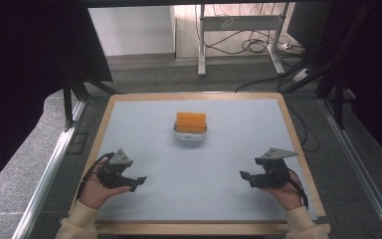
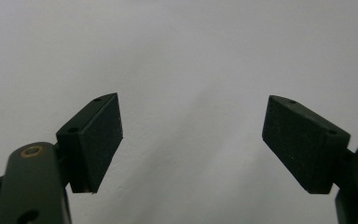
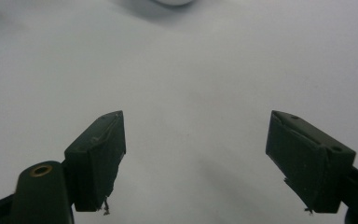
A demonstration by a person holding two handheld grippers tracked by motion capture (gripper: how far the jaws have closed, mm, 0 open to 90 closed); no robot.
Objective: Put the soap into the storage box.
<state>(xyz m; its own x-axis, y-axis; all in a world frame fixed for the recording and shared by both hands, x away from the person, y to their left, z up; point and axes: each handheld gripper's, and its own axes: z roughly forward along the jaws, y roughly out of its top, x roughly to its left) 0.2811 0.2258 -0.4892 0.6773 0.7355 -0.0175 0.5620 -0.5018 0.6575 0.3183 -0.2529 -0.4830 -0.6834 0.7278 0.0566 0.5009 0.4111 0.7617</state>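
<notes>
I hold both claws low over the near part of the mat (image 1: 229,164), one at each side. The left claw (image 1: 138,182) is released: in the left gripper view its pads (image 2: 98,140) stand wide apart with bare mat between them. The right claw (image 1: 245,177) is likewise released; in the right gripper view its pads (image 3: 100,158) are spread and grip nothing.

The work item is an orange block (image 1: 191,121) seated in a small white bowl (image 1: 189,136). Both sit on the mat's centre line, towards the far half, well apart from either claw.

Governing relation: the block lies forward and inward of each claw. From the left claw it lies ahead and to the right; from the right claw it lies ahead and to the left. The two claws appear roughly equally far from it; I judge neither clearly nearer. In the right gripper view, the bowl's rim (image 3: 172,2) shows at the top edge, left of centre.

Long axis: the block runs left to right across the table, as seen from above. A groove along its top suggests two pieces side by side; I cannot tell for certain.

Judgement: either claw must travel forward and inward. To span the block's short side, the jaws should close front to back.
</notes>
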